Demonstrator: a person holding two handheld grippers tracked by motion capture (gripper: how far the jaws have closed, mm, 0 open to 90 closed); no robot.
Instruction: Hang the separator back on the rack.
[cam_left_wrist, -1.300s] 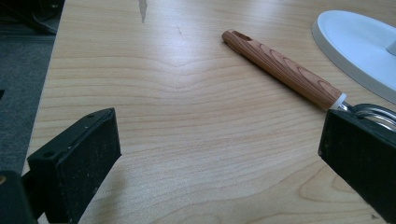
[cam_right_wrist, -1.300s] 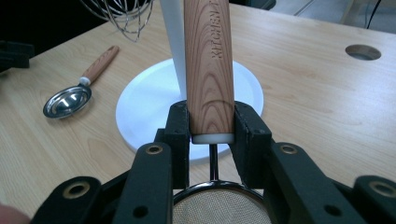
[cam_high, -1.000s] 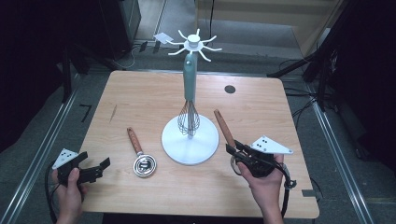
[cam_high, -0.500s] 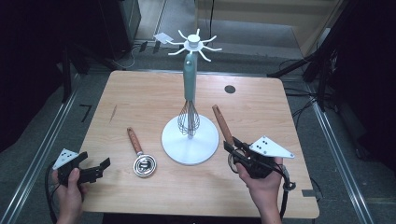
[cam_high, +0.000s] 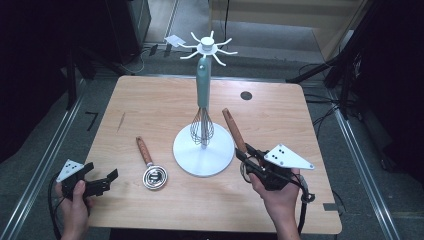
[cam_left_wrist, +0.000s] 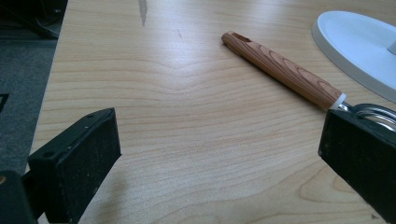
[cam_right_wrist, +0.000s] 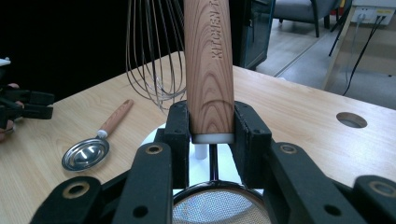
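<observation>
- While the right hand-held gripper (cam_high: 248, 161) sits at about 4 o'clock from the stand's base in the high view, its jaws are clamped on the wooden handle of a strainer (cam_high: 233, 131).
- Strainer, high view: the handle slopes up and away toward 11 o'clock from the right hand-held gripper; the mesh bowl lies under the gripper body, largely hidden.
- Strainer, right gripper view (cam_right_wrist: 208, 70): the handle rises upright between the two black jaws, which press on its lower end just above a white collar; the mesh bowl shows at 6 o'clock, low between the gripper's arms.
- Left hand-held gripper (cam_high: 102, 176): jaws apart with nothing between them, held at the surface's near left corner, about 8 o'clock from the stand; in the left gripper view (cam_left_wrist: 219, 154) bare wood lies between the jaws.
- Stand (cam_high: 203, 90): a teal post on a round white base, with white hooks at the top, at the middle of the surface (cam_high: 150, 102).
- Whisk (cam_high: 201, 127): hangs along the post, its wire head just above the base.
- Measuring spoon (cam_high: 151, 167): wooden handle, metal bowl, flat on the surface at 8 o'clock from the base, between the two grippers.
</observation>
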